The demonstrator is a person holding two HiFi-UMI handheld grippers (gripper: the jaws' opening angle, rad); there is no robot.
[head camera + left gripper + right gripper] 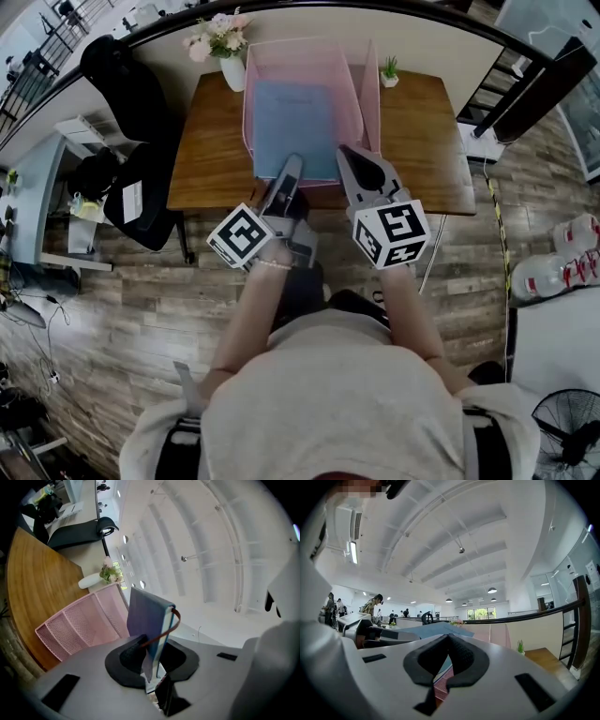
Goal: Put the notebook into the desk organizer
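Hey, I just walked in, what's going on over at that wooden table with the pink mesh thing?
A person is working with a hand-held tool in each hand. The left tool is clamped on the lower edge of a blue notebook with an elastic strap, holding it over the pink mesh desk organizer that stands on the wooden table. The right tool is close beside it, shut and empty. The notebook is not yet let go into the organizer.

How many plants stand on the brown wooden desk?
2: a white vase of pink flowers left of the pink mesh desk organizer, and a small green potted plant right of it.
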